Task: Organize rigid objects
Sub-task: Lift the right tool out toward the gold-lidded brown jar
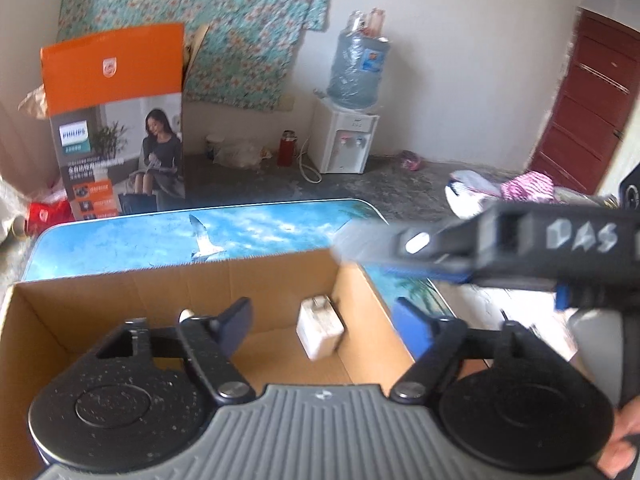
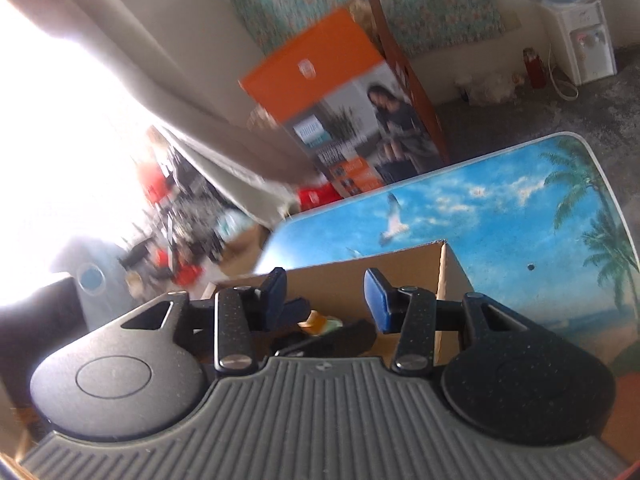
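Left wrist view: both grippers empty over brown cardboard box (image 1: 280, 280).
Left gripper (image 1: 324, 316) & right gripper (image 2: 326, 300) spread wide; white plastic charger block (image 1: 320, 332) already inside box on sky-print surface (image 1: 140, 236). Next probably: fetch another item.

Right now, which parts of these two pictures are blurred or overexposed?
Left wrist view: the other black gripper crossing at right is motion-blurred; the brown cardboard box stays fairly sharp. Right wrist view: the left side is blown out white, the orange printed carton smeared.
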Demonstrator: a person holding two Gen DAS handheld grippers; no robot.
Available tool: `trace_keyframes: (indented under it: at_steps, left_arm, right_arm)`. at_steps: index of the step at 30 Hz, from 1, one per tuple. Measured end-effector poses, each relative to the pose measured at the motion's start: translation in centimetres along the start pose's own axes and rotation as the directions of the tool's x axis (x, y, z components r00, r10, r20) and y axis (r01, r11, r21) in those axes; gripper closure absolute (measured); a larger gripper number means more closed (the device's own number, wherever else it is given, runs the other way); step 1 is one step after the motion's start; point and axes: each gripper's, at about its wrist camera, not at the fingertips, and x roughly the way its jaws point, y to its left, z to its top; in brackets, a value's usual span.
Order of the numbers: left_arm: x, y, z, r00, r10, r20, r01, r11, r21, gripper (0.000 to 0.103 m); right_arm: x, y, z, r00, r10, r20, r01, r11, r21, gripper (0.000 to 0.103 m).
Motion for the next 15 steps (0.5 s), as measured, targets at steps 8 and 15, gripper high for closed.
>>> trace_keyframes:
  at_steps: [8, 15]
  left_arm:
    - [-7.9, -1.8, -5.3, 1.000, -0.027, 0.007, 0.026, 0.992, 0.124, 0.003]
    - [-13.6, -1.0, -11.4, 0.998, -0.064, -0.022, 0.066, 0.988, 0.137, 0.000]
  right_arm:
    - [-9.8, 1.9, -6.7, 0.984, 0.038, 0.176, -0.044, 0.999, 0.028, 0.029]
    - [-13.0, 1.4, -13.5, 0.985, 0.094, 0.144, -0.110, 0.988, 0.107, 0.027]
